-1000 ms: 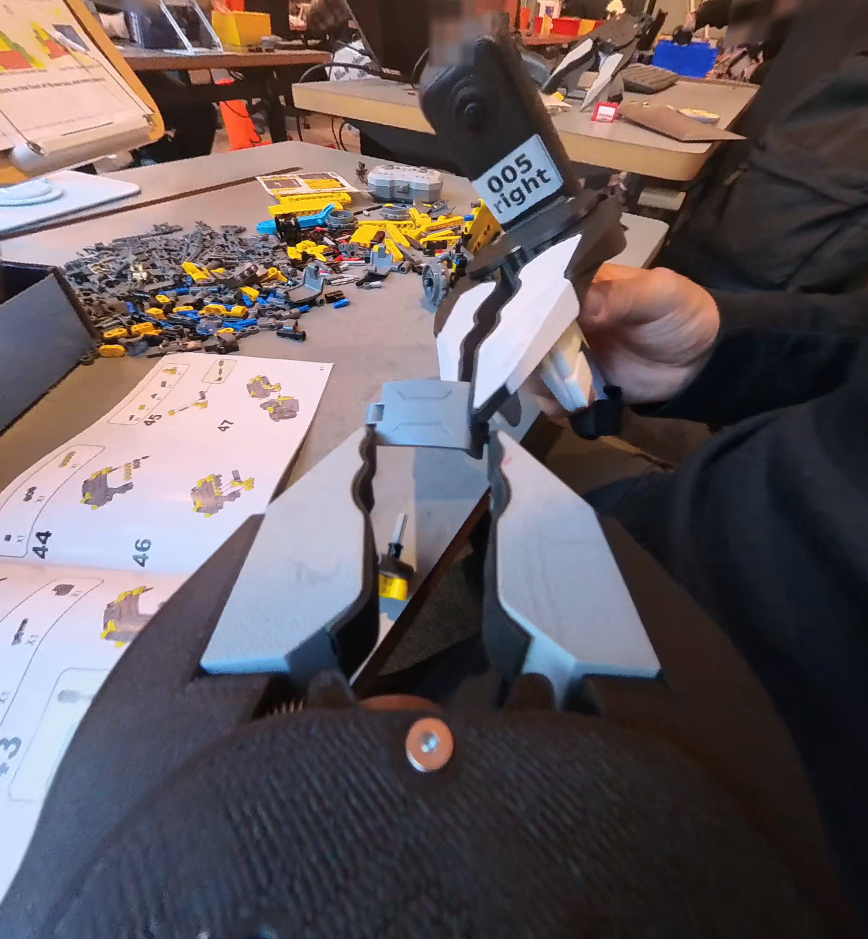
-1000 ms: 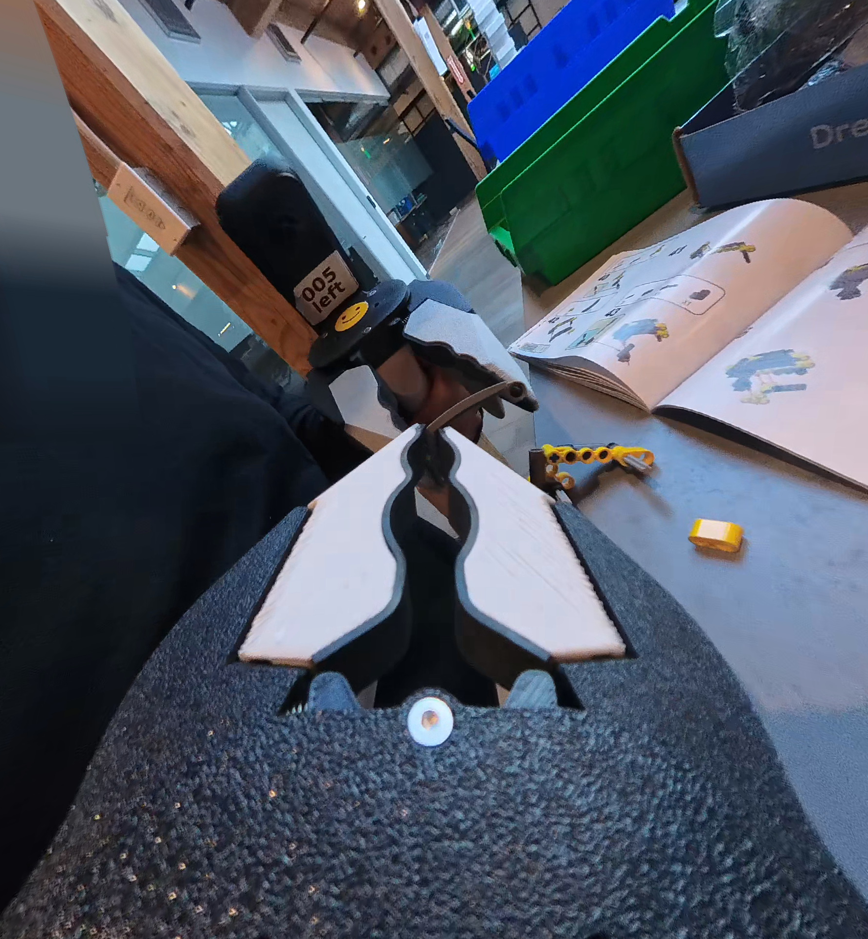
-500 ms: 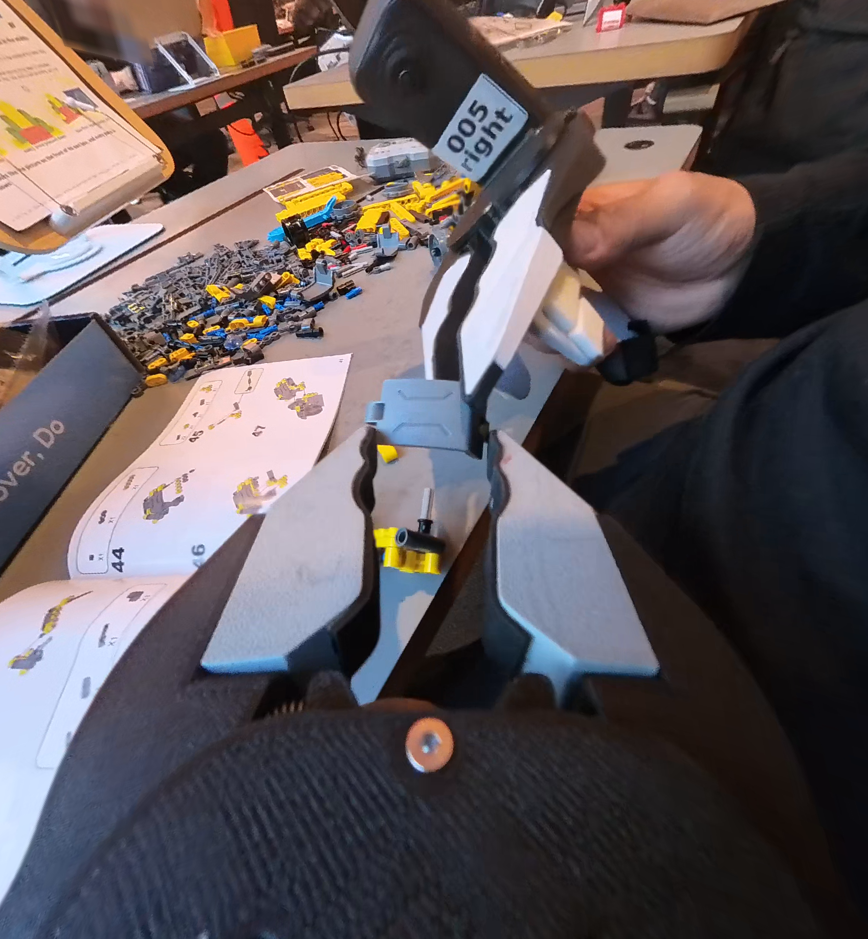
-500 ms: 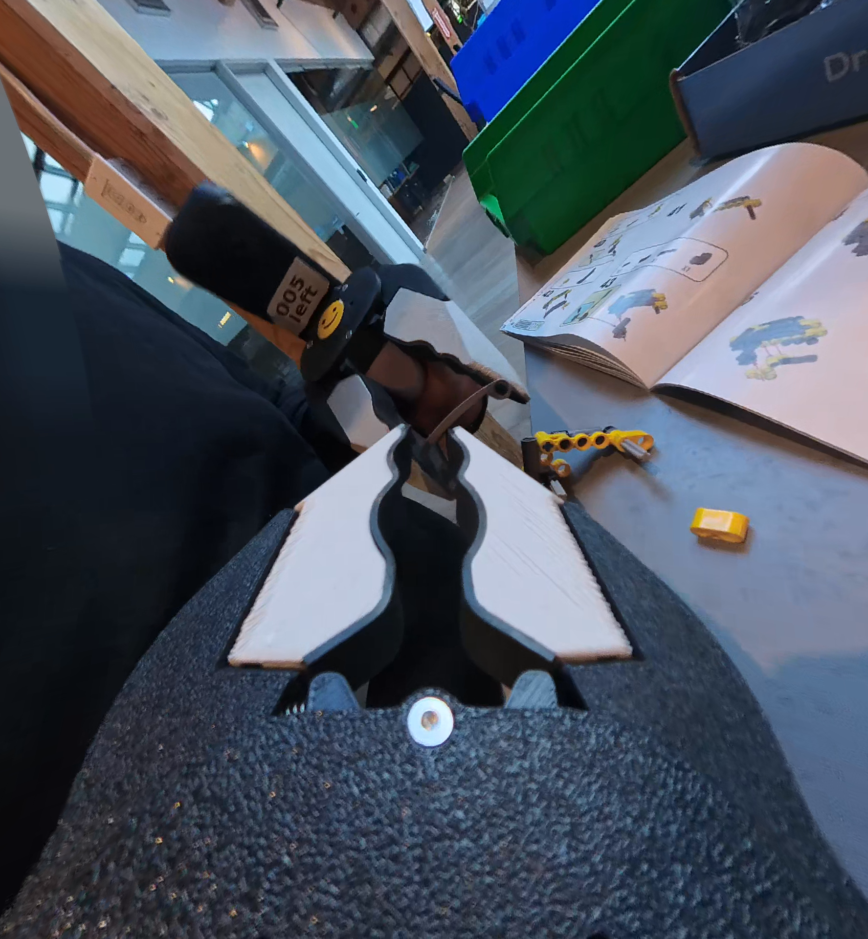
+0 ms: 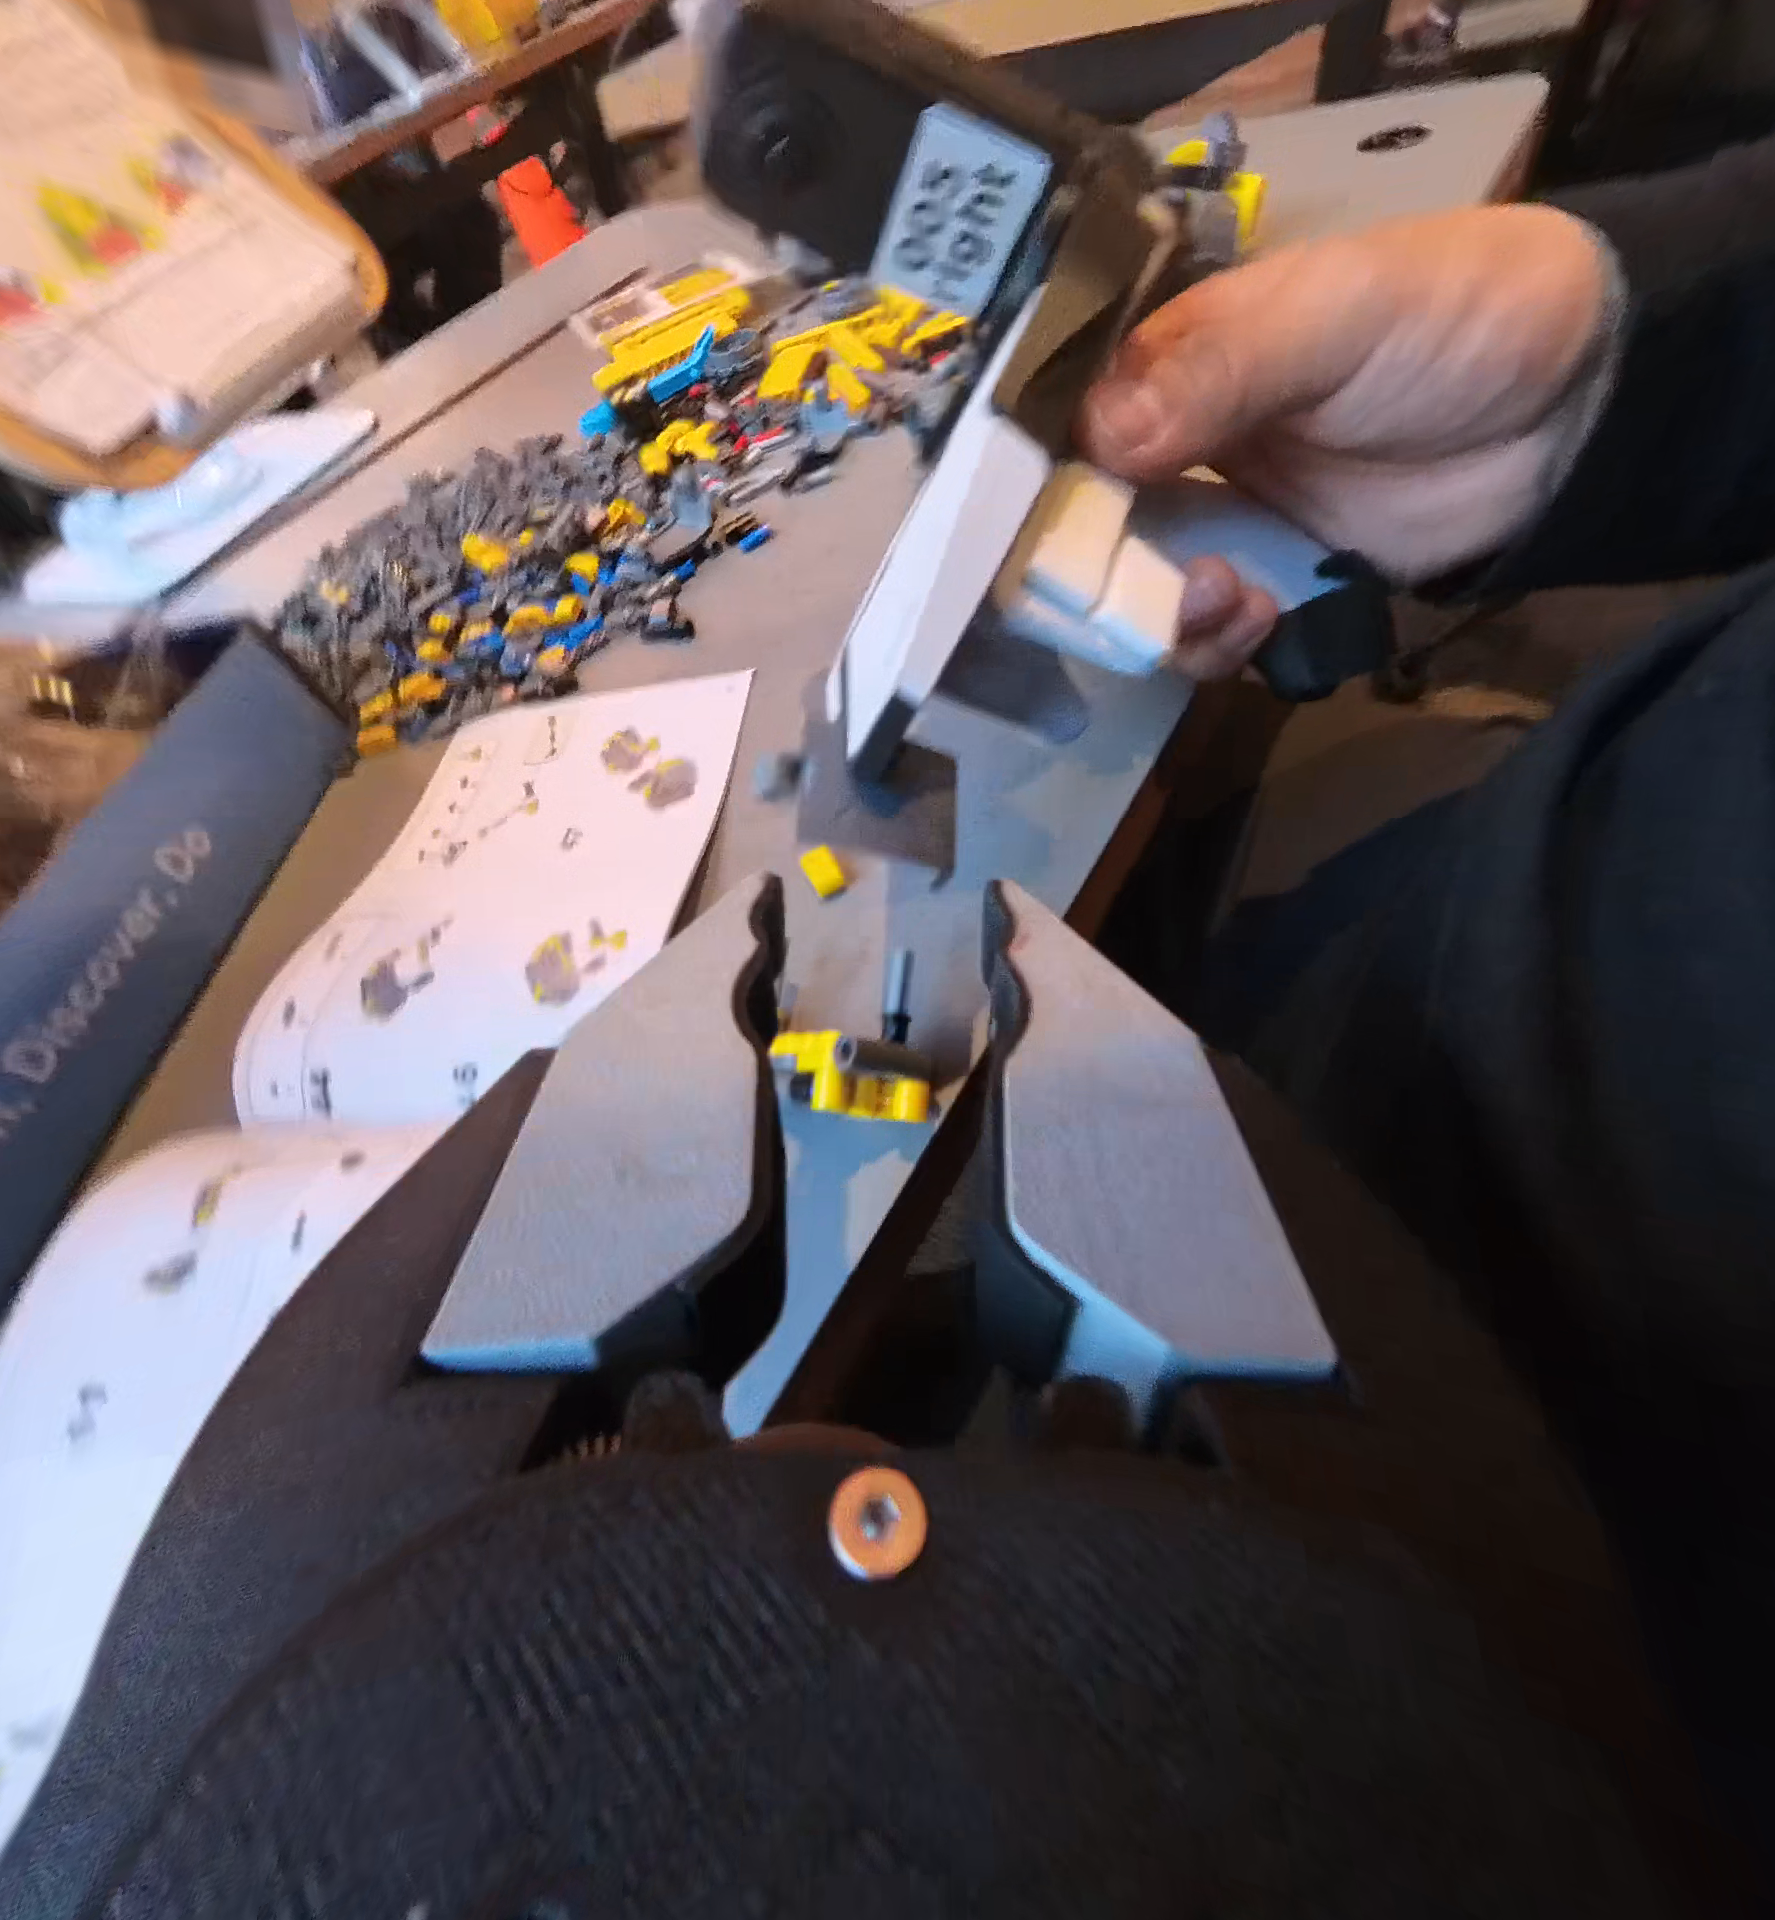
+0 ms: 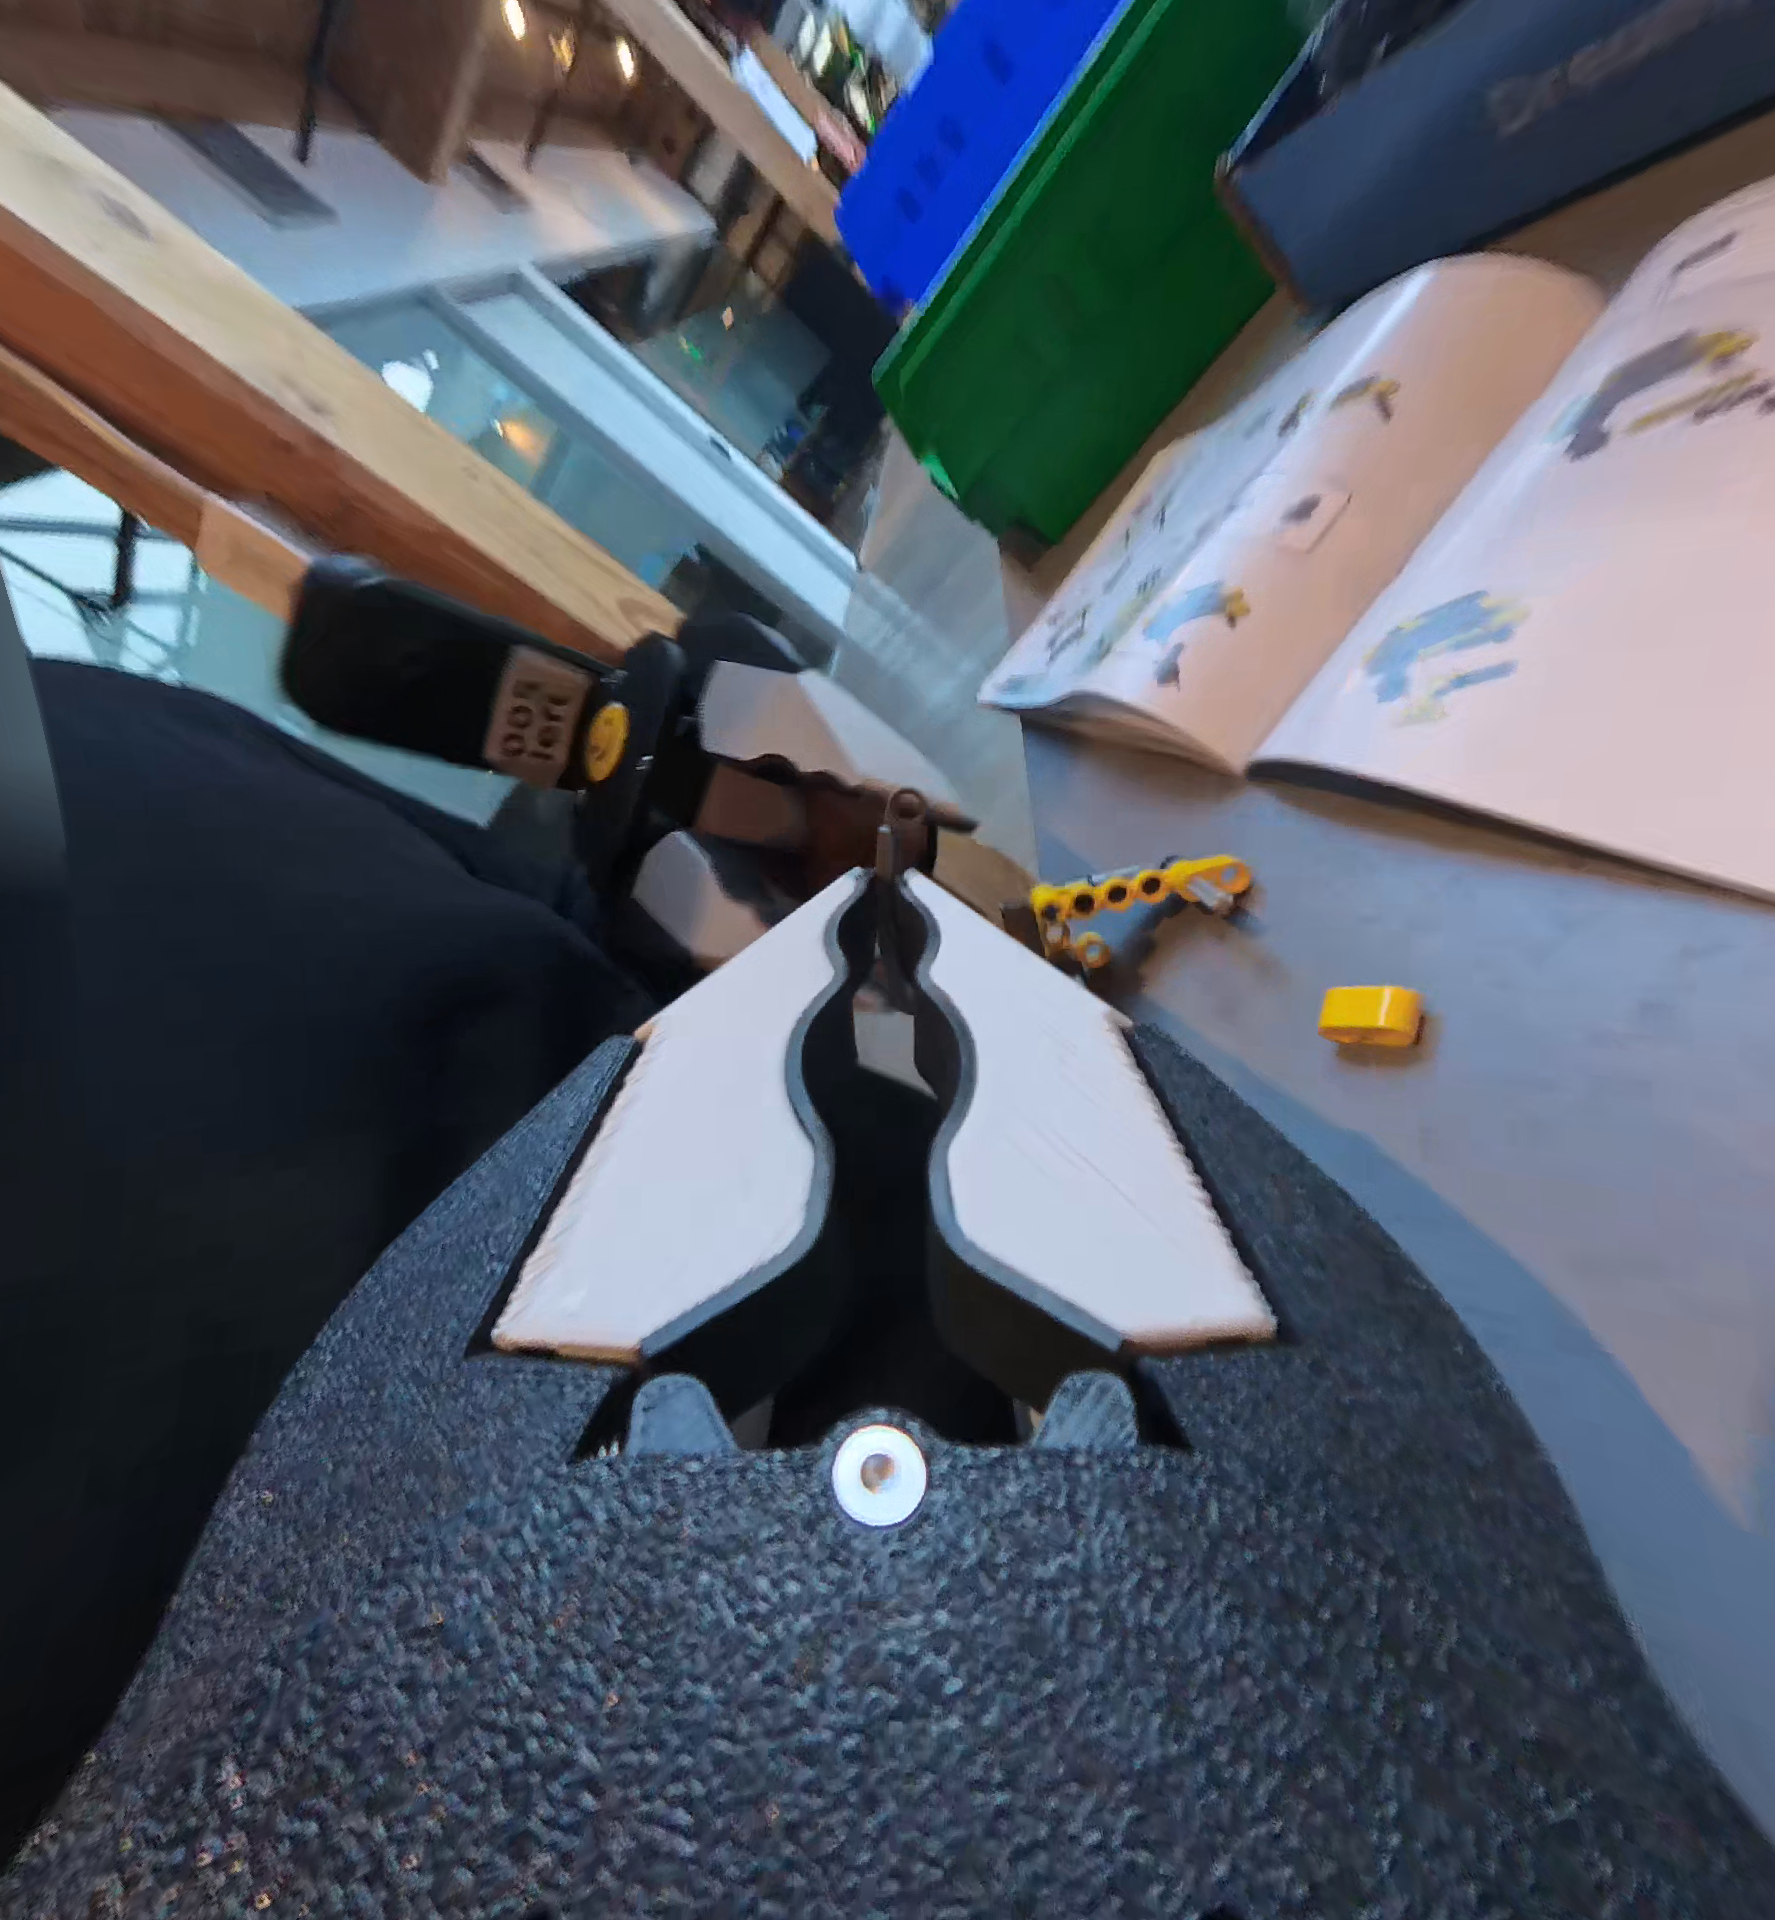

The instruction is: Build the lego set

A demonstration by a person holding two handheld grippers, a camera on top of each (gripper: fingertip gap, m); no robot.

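The right tool (image 6: 878,894) pinches a thin dark grey panel (image 6: 898,831) at frame centre; the spread left tool (image 5: 883,914) frames a yellow-and-grey assembly (image 5: 852,1075) on the bench (image 6: 1589,1091). That edge-on pinch could slip.

It looked like a big workroom where people built toy brick sets. A grey table (image 5: 841,582) held a heap of small bricks (image 5: 509,582) in grey, yellow and blue. An open booklet (image 5: 509,883) with building pictures lay near it, beside a dark box (image 5: 104,935). More tables (image 5: 1434,135) stood behind. Blue (image 6: 976,135) and green bins (image 6: 1080,312) sat past the table. There were wooden beams (image 6: 270,416), glass walls (image 6: 592,457) and lights high up.
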